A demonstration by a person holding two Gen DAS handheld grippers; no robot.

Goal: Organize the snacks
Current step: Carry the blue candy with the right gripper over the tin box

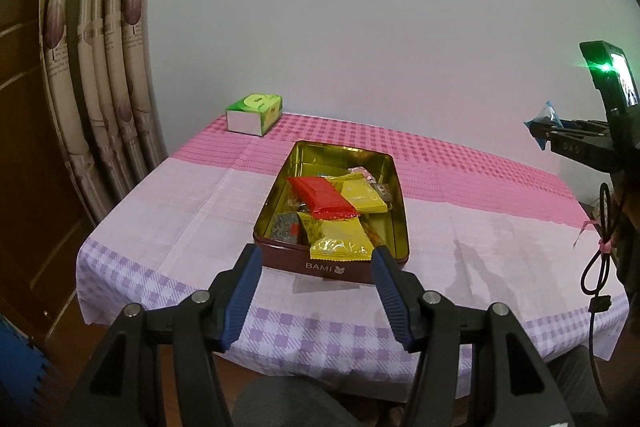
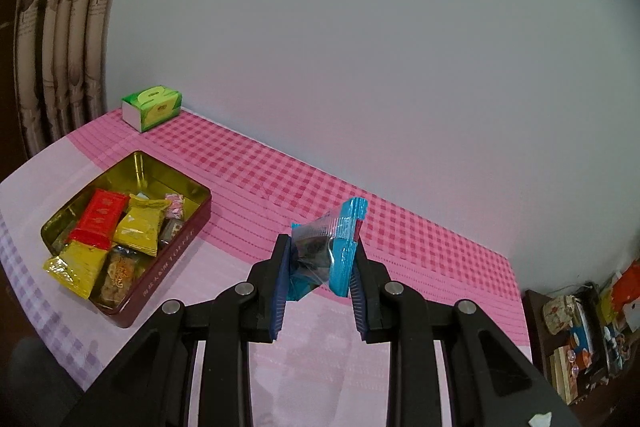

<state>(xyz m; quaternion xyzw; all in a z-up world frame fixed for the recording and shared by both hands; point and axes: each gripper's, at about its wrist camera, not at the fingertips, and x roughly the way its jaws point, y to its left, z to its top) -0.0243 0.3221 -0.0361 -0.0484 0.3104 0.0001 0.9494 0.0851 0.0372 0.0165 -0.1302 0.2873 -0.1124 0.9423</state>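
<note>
A dark red tin (image 1: 332,267) with a gold inside stands on the table and holds a red packet (image 1: 322,197), yellow packets (image 1: 340,239) and several other snacks. It also shows in the right wrist view (image 2: 168,259) at the left. My left gripper (image 1: 316,259) is open and empty, just in front of the tin's near wall. My right gripper (image 2: 322,255) is shut on a blue snack packet (image 2: 328,247) and holds it above the table, right of the tin. That gripper and packet (image 1: 546,117) show at the right edge of the left wrist view.
A pink and purple checked cloth (image 1: 160,211) covers the table. A green tissue box (image 1: 256,113) stands at the far left corner by the wall; it also shows in the right wrist view (image 2: 154,107). Curtains (image 1: 100,67) hang at the left. A cluttered shelf (image 2: 580,331) stands beside the table's right end.
</note>
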